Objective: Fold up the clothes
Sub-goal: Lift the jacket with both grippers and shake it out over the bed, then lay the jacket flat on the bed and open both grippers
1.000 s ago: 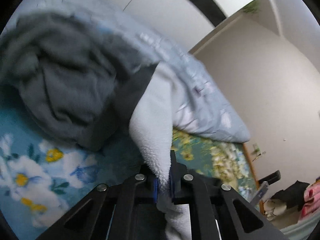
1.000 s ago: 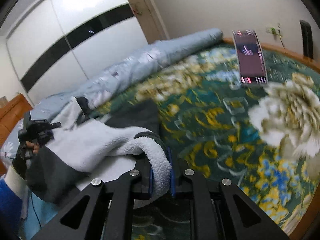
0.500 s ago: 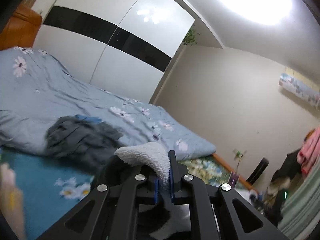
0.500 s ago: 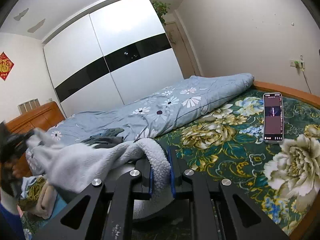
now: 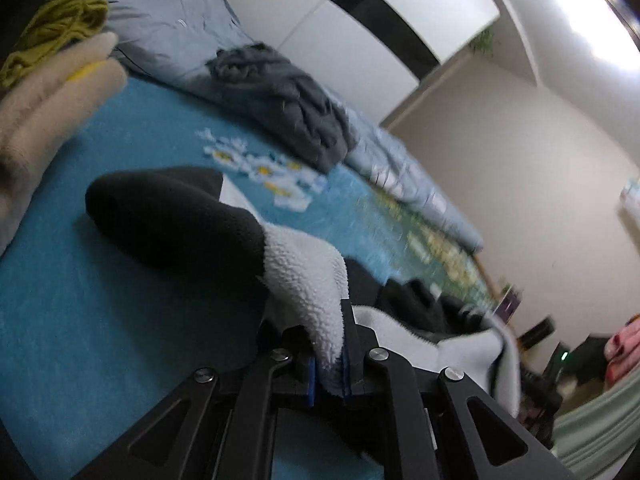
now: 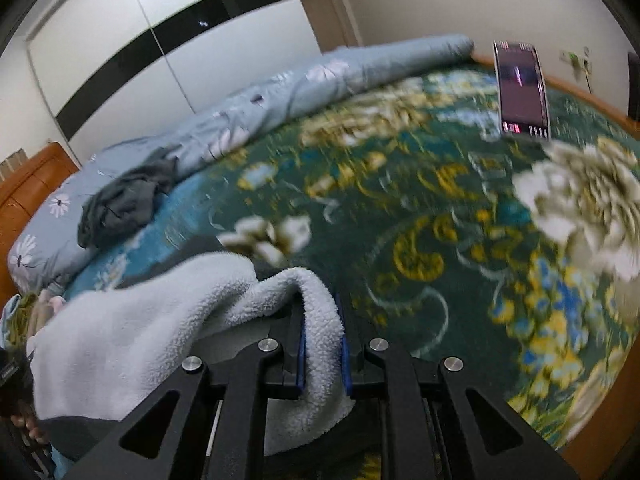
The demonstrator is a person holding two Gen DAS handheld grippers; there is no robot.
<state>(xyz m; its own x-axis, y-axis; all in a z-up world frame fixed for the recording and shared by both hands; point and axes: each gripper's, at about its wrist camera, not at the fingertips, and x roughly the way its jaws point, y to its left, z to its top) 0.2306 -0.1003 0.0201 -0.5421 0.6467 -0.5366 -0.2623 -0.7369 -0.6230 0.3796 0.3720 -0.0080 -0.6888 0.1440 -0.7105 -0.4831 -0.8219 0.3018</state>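
The left gripper (image 5: 329, 344) has its jaws pinched narrow on a white fleece edge of the fleece garment (image 5: 304, 276), whose dark outer side bulges forward over the bed; the right gripper (image 6: 322, 344) likewise clamps a fold of the same garment's pale fleece (image 6: 132, 320), which trails away to the left of that view. How the garment lies beneath either gripper is hidden by the black frames, and its far end is lost in blur in the left wrist view. The bedspread (image 6: 420, 220) is teal with large white and yellow flowers, smeared by motion. A rolled pale-blue quilt (image 6: 280, 92) with daisy print runs along the far side, a crumpled grey garment (image 6: 120, 204) lying against it. In the left wrist view folded beige clothes (image 5: 48, 112) and something olive-green (image 5: 56, 28) sit at the upper left. A phone (image 6: 520, 92) stands near the wooden bed edge, its screen lit but unreadable. Behind are white wardrobe doors (image 6: 160, 48) with a black band and plain cream walls.
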